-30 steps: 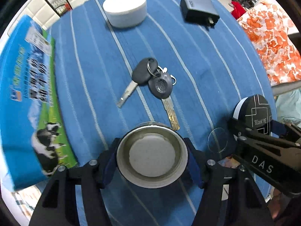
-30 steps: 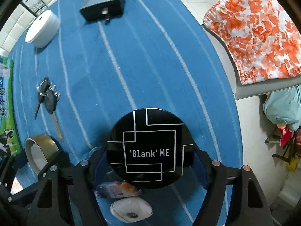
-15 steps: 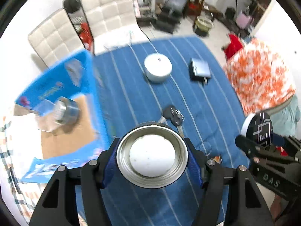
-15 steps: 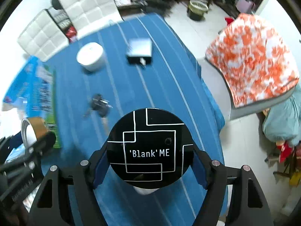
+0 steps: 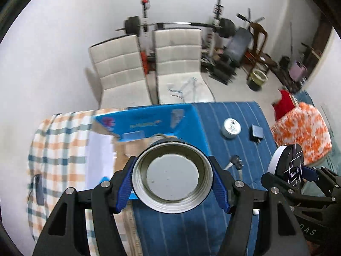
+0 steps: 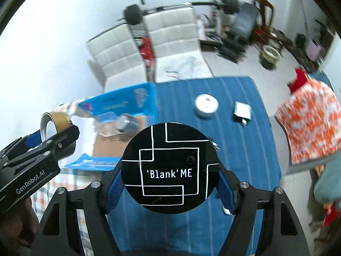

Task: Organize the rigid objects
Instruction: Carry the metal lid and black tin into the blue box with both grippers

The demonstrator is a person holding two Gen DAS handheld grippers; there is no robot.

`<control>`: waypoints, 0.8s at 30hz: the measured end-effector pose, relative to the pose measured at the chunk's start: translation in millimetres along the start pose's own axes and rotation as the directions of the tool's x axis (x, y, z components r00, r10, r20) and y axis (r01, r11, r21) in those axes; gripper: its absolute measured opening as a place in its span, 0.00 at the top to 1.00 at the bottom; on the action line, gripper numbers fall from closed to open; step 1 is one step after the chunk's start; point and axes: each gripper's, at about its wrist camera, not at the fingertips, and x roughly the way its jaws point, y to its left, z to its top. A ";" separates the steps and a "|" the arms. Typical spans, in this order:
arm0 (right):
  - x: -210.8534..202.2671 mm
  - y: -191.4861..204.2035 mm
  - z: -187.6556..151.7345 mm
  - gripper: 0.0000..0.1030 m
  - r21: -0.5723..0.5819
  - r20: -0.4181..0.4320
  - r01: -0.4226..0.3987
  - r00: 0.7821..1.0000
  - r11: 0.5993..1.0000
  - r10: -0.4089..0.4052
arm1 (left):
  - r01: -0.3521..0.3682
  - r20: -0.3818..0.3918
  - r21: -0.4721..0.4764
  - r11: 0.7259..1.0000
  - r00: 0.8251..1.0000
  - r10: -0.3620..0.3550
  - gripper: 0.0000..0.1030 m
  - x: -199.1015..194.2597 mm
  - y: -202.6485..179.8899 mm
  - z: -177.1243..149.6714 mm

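Below, keys (image 5: 235, 162), a white tin (image 5: 232, 127) and an adapter (image 5: 257, 133) lie beyond the left tool (image 5: 172, 176) gripping tape (image 5: 172, 176); the right tool (image 6: 170, 167) clamps a black disc (image 6: 170, 167).

Both grippers are matte black frames with angular cut-out arms, silver round screw heads at the joints and blue ribbed pads lining the fingers. The left gripper (image 6: 54, 137) carries white "GenRobot.AI" lettering along its side. The right gripper (image 5: 285, 176) shows pale "DAS" letters on its body.
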 end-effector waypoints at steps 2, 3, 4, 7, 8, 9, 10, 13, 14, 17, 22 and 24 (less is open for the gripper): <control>-5.5 19.1 0.8 0.25 -0.032 0.012 -0.014 1.000 0.999 0.014 | -0.014 0.011 -0.027 1.000 1.000 0.014 0.40 -12.1 15.5 -4.7; -9.3 31.2 2.2 0.25 -0.050 0.023 -0.020 1.000 0.999 0.021 | -0.018 0.017 -0.040 0.999 1.000 0.019 0.40 -17.5 22.7 -6.1; -12.6 42.2 3.4 0.25 -0.065 0.033 -0.025 0.999 0.998 0.027 | -0.021 0.024 -0.051 0.998 0.999 0.022 0.40 -23.8 28.7 -8.0; -20.1 66.4 6.2 0.25 -0.091 0.051 -0.043 0.998 0.995 0.048 | -0.030 0.043 -0.079 0.996 0.999 0.033 0.40 -38.1 43.8 -12.2; -23.6 75.4 7.3 0.25 -0.103 0.060 -0.048 0.997 0.994 0.054 | -0.034 0.052 -0.086 0.996 0.998 0.038 0.40 -42.8 48.2 -13.2; -26.5 81.4 7.0 0.25 -0.112 0.069 -0.049 0.996 0.992 0.057 | -0.036 0.058 -0.090 0.995 0.997 0.042 0.40 -46.2 52.1 -13.9; -28.9 85.4 7.4 0.25 -0.118 0.075 -0.049 0.995 0.992 0.058 | -0.038 0.065 -0.094 0.995 0.997 0.044 0.40 -49.5 55.1 -14.3; -37.5 101.3 8.6 0.25 -0.137 0.096 -0.051 0.993 0.989 0.065 | -0.038 0.075 -0.098 0.994 0.996 0.046 0.40 -56.5 63.1 -15.5; -40.3 105.8 8.5 0.25 -0.142 0.101 -0.052 0.993 0.988 0.067 | -0.038 0.075 -0.098 0.994 0.996 0.046 0.40 -56.9 65.3 -15.8; -44.2 117.2 7.8 0.25 -0.156 0.110 -0.052 0.992 0.986 0.070 | -0.032 0.068 -0.098 0.995 0.997 0.039 0.40 -55.2 71.2 -17.0; -31.3 128.1 4.8 0.25 -0.152 0.077 -0.064 0.994 0.986 0.077 | -0.014 0.008 -0.108 0.994 1.000 0.015 0.40 -30.7 85.3 -19.9; -13.6 129.6 5.1 0.25 -0.142 0.050 -0.071 0.996 0.987 0.078 | -0.013 -0.034 -0.126 0.992 0.999 0.009 0.40 -8.1 96.2 -20.8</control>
